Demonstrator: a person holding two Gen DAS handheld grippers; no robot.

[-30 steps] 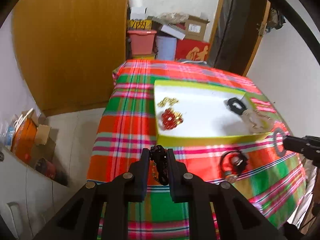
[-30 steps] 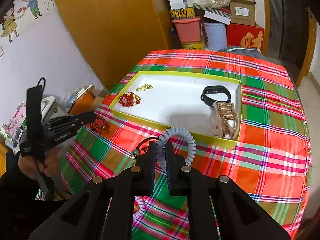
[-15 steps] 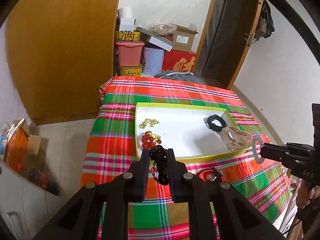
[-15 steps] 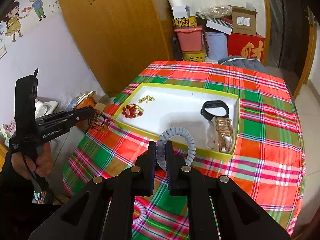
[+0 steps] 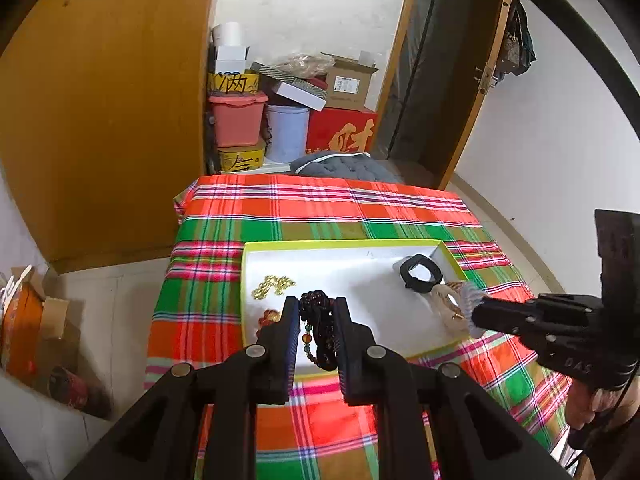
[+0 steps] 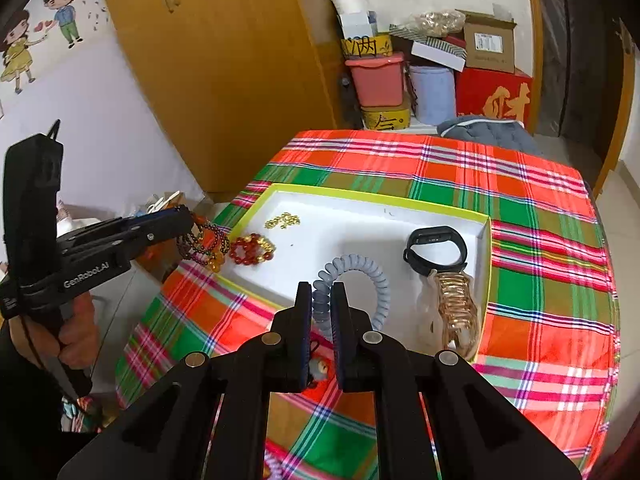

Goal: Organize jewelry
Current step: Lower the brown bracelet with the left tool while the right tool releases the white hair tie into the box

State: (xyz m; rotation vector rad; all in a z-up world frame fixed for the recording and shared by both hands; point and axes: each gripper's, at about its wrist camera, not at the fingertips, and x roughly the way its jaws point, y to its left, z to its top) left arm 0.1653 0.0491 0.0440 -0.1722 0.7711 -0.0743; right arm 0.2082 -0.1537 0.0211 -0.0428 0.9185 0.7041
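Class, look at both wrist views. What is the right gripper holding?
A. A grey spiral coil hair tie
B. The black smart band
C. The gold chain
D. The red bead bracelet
A: the right gripper is shut on the grey spiral coil hair tie; the other three lie in the tray.

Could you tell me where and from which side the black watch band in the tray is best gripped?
Grip the black watch band with a claw across its open loop's near strap, coming from above: it lies flat in the tray, and its right end touches the gold bracelet.

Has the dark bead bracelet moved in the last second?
Yes. The bracelet, clamped in the left gripper, went from before the tray to over it.
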